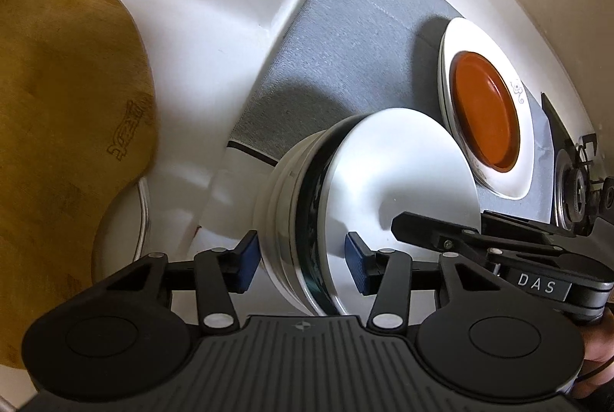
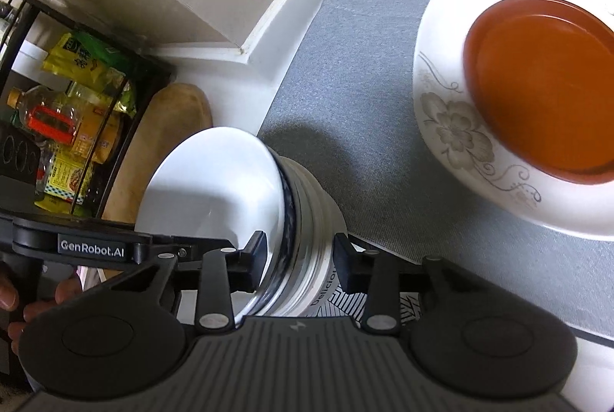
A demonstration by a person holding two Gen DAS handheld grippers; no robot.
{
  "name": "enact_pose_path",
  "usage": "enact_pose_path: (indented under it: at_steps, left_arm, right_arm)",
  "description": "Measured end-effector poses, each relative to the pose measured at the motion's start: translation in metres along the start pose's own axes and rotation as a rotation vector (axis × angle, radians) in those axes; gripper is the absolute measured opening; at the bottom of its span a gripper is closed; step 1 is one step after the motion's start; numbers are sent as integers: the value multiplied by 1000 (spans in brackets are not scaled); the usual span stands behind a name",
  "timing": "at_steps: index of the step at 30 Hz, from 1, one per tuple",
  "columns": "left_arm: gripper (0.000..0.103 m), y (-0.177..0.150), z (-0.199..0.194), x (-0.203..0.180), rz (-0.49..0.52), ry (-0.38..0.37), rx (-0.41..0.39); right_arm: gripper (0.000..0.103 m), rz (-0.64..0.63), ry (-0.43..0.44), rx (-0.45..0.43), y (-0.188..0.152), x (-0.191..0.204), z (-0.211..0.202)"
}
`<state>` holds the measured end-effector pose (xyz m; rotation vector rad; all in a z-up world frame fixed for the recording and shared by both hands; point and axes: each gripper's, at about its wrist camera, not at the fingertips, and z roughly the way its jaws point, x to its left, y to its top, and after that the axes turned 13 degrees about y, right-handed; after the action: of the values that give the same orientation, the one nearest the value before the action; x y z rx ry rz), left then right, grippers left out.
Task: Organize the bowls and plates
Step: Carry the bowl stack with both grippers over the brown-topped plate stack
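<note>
Both grippers are straddling the stack of nested white bowls (image 1: 345, 205).

Left gripper (image 1: 303, 262) and right gripper (image 2: 301, 258) fingers are spread, not clenching; the stack is sitting on the grey mat (image 2: 345, 66) near the orange plate (image 2: 545, 86).

White bowl stack (image 1: 345, 205), orange dish (image 2: 545, 97), floral white plate (image 2: 453, 139), grey mat (image 1: 345, 40)

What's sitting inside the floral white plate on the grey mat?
An orange dish sits inside the floral white plate, covering its centre. Nothing shows inside the orange dish. Another white rim shows beneath the plate; how many are stacked there cannot be told.
</note>
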<state>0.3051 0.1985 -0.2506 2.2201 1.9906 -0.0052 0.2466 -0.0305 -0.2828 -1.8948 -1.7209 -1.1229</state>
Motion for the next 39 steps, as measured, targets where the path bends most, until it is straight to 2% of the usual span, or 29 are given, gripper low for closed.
enact_pose_path:
  at_steps: [7,9,13,16,19,21,22,23,24,26,30,32,39]
  left_arm:
    - [51,4,-2,-12,8,3,24]
    - [51,5,0,-15,15,6,33]
    - [51,6,11,-21,29,13,42]
    - [51,11,15,-18,10,-2,42]
    - [55,13,23,-10,-18,-45,69]
    - [72,11,34,-3,-46,-95,115]
    - [75,9,41,1,-73,-115,143]
    - [78,6,44,6,-102,-128,153]
    - [73,5,46,9,-117,-154,165]
    - [63,3,44,8,-104,-200,189]
    - [57,-1,24,-12,-21,-109,139]
    - [57,0,16,-17,-3,-84,122]
    - [57,7,-6,-30,38,-70,76]
  right_arm:
    - [42,-25,-17,-26,4,4,-14]
    - [37,-27,-32,-23,5,2,-17]
    - [33,0,-41,-26,5,-12,-14]
    - [36,28,-17,-43,6,-22,-12]
    - [46,53,32,-28,6,-31,-11]
    - [72,135,58,18,2,-43,-5]
    - [77,168,65,48,-2,-49,1]
    - [78,186,90,25,-7,-53,0]
    - [66,199,120,12,-10,-55,-1]
    - [60,164,113,-5,-12,-49,-5]
    - [48,91,45,7,-11,-32,-10]
    - [44,110,44,-13,-11,-31,-16]
    - [44,87,27,-57,-5,-21,-35]
